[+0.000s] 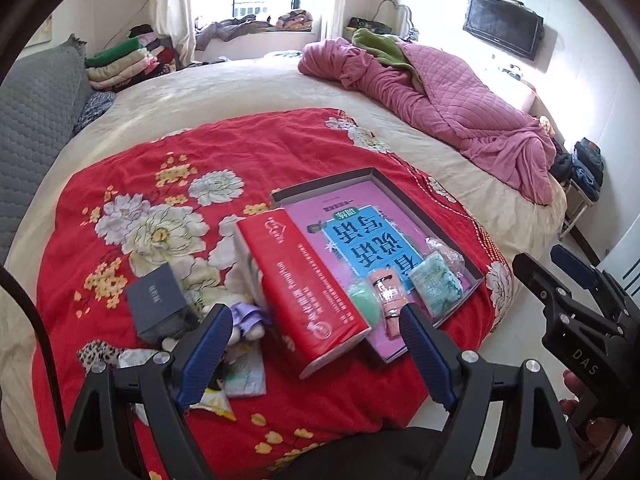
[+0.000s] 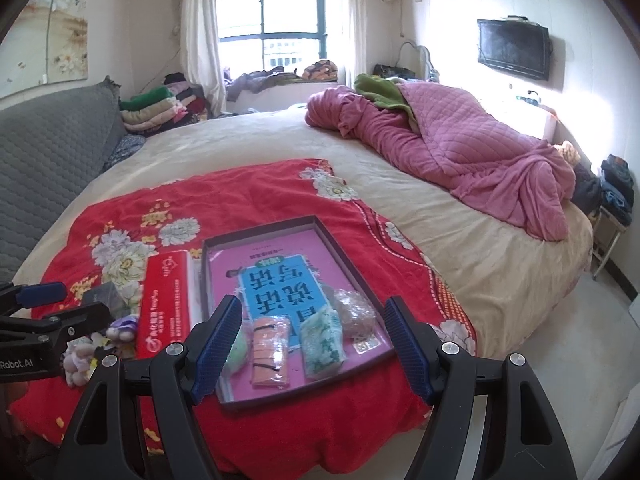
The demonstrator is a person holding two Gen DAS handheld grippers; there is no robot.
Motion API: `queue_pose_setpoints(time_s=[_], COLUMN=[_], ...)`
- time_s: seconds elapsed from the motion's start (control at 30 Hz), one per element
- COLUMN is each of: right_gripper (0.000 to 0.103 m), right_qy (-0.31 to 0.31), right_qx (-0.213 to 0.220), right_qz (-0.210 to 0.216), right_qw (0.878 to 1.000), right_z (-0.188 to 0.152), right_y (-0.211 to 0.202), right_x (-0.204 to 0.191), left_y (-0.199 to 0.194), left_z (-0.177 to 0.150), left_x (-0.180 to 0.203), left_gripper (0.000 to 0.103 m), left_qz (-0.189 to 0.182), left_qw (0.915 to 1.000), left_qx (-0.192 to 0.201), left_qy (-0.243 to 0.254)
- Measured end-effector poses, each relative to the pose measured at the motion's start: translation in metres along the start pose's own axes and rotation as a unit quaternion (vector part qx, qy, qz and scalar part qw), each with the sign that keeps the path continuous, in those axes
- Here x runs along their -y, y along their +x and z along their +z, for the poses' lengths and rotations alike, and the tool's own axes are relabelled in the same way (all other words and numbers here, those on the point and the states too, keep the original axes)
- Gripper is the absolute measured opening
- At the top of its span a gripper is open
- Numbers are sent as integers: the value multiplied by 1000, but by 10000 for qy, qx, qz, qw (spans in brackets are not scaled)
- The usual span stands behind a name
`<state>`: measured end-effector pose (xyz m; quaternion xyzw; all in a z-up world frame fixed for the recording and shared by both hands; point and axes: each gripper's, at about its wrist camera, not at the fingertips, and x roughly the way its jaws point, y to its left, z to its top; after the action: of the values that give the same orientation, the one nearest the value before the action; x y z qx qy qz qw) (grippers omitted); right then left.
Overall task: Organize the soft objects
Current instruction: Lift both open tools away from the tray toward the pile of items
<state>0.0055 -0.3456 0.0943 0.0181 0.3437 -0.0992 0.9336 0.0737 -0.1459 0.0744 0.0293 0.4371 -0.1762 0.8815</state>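
Lying lengthwise in tray point(image 2: 352, 256): pink pouch point(image 2: 271, 354)

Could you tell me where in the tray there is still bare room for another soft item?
The tray's far half, over the blue book cover, is bare. Its near edge is crowded: green pouch, orange pack, mint pack, clear bag side by side.
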Motion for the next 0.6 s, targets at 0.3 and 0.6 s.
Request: queue_pose_setpoints(time_s=[0.3,0.6], right_gripper=[75,75], right_qy=[-171,-414], right_qx=[8,36], right_qz=[95,236], right_qw=[9998,9989], right_z=[0,-1], right_y=[-8,-15], right_x=[-24,-47], left_y=[-19,-31], left_z=[-12,-21], left_x=[-15,-33], left_gripper=[85,85], left_qz=[152,213], left_qw=[9999,9996], left_qx=[69,92], left_qy=[-31,-161])
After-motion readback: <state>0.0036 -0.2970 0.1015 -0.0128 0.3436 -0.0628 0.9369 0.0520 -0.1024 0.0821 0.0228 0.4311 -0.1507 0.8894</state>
